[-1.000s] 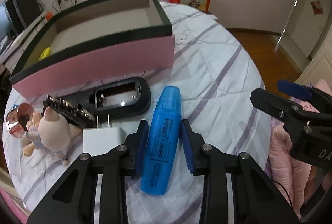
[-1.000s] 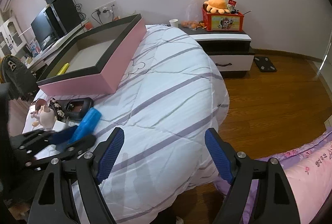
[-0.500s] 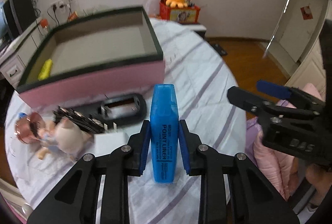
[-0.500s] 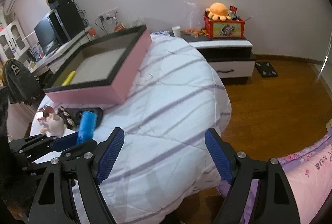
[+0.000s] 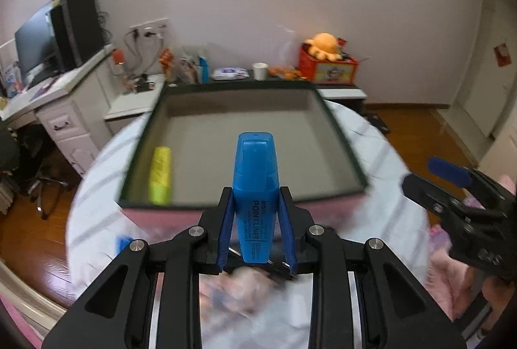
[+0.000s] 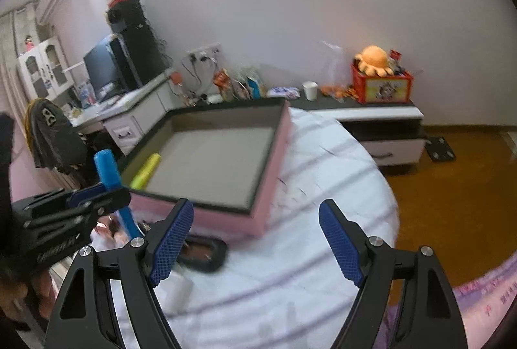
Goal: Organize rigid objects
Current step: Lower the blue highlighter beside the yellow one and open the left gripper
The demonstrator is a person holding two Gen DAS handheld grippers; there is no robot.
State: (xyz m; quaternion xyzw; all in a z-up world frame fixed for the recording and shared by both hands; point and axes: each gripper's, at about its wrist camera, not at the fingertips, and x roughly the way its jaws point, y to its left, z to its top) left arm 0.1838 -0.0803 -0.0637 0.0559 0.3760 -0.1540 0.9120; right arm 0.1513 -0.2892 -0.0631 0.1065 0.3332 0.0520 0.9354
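- Your left gripper (image 5: pixel 255 228) had its fingers (image 5: pixel 226 229) closed tight on the blue highlighter (image 5: pixel 255 187), pinching the lower body so the capped end stood forward, clear of the pads.
- You held that highlighter off the bed (image 6: pixel 323 220), at the near wall of the pink box (image 5: pixel 342 139), its cap already over the grey floor; that looked like a carry toward a drop inside.
- A yellow highlighter (image 5: pixel 159 174) lay in the box along its left wall, so I judged the blue one was meant to join it, with plenty of bare floor beside it.
- Your right gripper (image 6: pixel 257 239) had its fingers (image 6: pixel 173 241) spread wide with nothing between them, hanging over the bedcover beside the box, probably kept ready and out of the left hand's path.
- The left wrist view gave you the grip itself and the printed label, but the things under the gripper were only a blur.
- The right wrist view showed what the left could not: the highlighter from the side, tilted and lifted above the bedcover, and a dark oval case (image 6: pixel 202 253) and a white block (image 6: pixel 179 292) on the bed before the box, apparently yet to be sorted.
- Neither view showed the box's near inner corner below the marker.
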